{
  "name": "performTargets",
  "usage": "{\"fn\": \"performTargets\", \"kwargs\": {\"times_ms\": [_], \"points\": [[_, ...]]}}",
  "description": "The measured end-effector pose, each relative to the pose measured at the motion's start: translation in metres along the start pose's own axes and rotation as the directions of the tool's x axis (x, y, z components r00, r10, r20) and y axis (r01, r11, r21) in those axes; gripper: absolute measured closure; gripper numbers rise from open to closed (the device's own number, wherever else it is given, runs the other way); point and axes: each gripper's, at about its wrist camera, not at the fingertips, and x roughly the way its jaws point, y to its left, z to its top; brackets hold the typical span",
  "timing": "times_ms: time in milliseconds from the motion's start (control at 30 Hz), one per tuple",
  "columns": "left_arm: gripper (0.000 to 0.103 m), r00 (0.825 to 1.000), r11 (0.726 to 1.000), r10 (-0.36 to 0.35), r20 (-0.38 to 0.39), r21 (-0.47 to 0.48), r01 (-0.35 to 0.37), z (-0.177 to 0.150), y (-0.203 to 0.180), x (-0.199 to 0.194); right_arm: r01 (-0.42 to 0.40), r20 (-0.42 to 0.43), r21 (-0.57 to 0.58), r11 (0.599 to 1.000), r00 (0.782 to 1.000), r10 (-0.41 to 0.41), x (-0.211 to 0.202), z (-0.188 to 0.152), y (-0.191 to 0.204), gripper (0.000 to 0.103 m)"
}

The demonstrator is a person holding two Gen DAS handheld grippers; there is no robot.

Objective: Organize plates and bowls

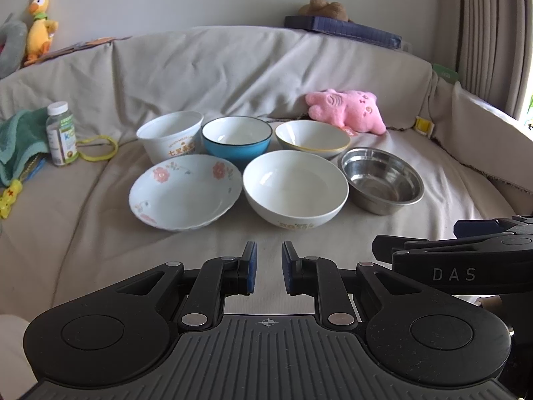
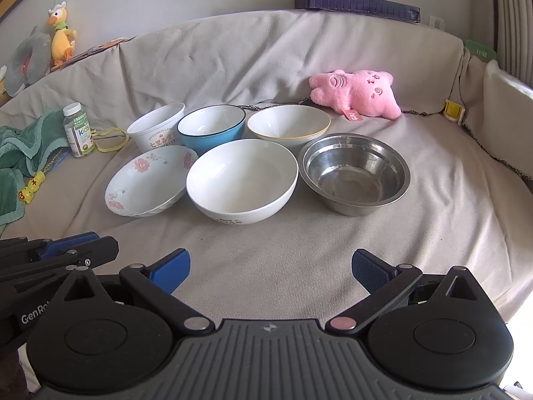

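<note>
Both grippers are hovering before six unstacked bowls: left gripper [image 1: 269, 271] jaws nearly pressed together and empty, right gripper [image 2: 270, 271] jaws spread; next, nesting the large white ceramic bowl [image 2: 242, 180].

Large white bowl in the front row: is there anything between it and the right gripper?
Nothing visible. Only bare sofa cover lies between the open right gripper and the large white bowl. The flowered dish sits beside it on the left, the steel bowl on the right.
</note>
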Motion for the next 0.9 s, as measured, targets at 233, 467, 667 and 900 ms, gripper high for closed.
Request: {"fn": "performTargets", "kwargs": {"times_ms": [233, 467, 667, 900], "points": [[0.084, 1.0, 1.0, 0.002, -0.001, 0.0, -0.002, -0.0004, 0.0007, 0.0006, -0.002, 0.002, 0.0, 1.0, 1.0, 0.002, -0.0003, -0.0007, 0.0001, 0.0], [0.084, 1.0, 1.0, 0.002, -0.01, -0.001, -0.002, -0.0005, 0.0012, 0.0013, -0.003, -0.001, 0.003, 1.0, 1.0, 0.003, 0.0006, -0.0019, 0.0004, 0.0], [0.084, 1.0, 1.0, 0.005, -0.02, -0.002, -0.006, -0.0008, 0.0017, 0.0022, -0.006, -0.007, 0.005, 1.0, 1.0, 0.006, 0.0012, -0.0029, -0.0006, 0.0], [0.084, 1.0, 1.0, 0.005, -0.02, -0.001, -0.005, -0.0004, 0.0021, 0.0022, -0.007, -0.009, 0.007, 1.0, 1.0, 0.007, 0.0019, -0.0021, -0.0011, 0.0]]}}
